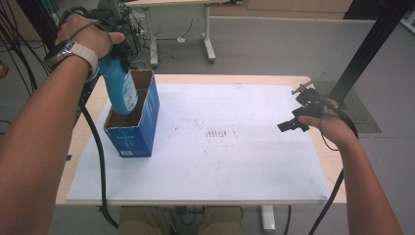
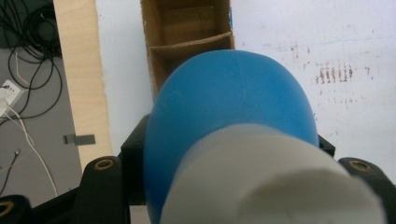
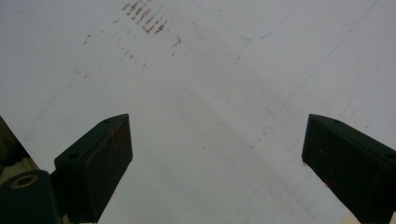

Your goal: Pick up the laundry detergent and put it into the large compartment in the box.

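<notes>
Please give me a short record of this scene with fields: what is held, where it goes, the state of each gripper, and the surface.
held thing: blue plastic bottle with a white cap, base pointing down
holder: left gripper, jaws shut on the bottle near its cap end
container: blue cardboard box with an open top and an inner divider
bottle and box: the bottle's base is inside the box opening
right gripper: open, holds nothing, above the white sheet
surface: white sheet with brown marks on a wooden table

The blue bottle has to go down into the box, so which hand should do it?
Left. The left gripper already grips the blue bottle right over the box. The right gripper is far off, jaws open.
</notes>
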Available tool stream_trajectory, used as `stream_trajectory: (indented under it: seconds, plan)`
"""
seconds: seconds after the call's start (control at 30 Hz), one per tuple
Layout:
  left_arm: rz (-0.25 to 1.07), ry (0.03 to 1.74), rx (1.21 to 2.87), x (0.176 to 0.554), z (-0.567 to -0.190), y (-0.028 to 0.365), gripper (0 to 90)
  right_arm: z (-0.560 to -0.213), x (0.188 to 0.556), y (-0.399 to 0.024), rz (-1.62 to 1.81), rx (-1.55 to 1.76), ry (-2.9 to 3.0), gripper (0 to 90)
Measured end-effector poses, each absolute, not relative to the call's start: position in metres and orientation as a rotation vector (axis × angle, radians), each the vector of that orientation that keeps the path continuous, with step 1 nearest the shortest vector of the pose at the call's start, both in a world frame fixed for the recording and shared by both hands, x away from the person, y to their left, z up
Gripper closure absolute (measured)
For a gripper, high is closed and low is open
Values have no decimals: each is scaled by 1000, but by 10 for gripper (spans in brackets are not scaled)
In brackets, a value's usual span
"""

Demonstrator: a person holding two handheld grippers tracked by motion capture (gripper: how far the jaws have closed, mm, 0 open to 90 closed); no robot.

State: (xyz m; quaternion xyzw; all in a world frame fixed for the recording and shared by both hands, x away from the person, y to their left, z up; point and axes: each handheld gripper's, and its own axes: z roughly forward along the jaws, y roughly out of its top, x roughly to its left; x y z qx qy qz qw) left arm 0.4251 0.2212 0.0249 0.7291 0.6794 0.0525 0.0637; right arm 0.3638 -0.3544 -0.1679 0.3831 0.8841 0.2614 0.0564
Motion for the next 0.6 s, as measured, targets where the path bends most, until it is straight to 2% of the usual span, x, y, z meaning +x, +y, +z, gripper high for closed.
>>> stream_trajectory:
  seconds: [0.6]
  plan:
    - [150, 2072, 2183, 431, 8, 225, 389, -172, 367, -354, 793, 1168, 2689, 86]
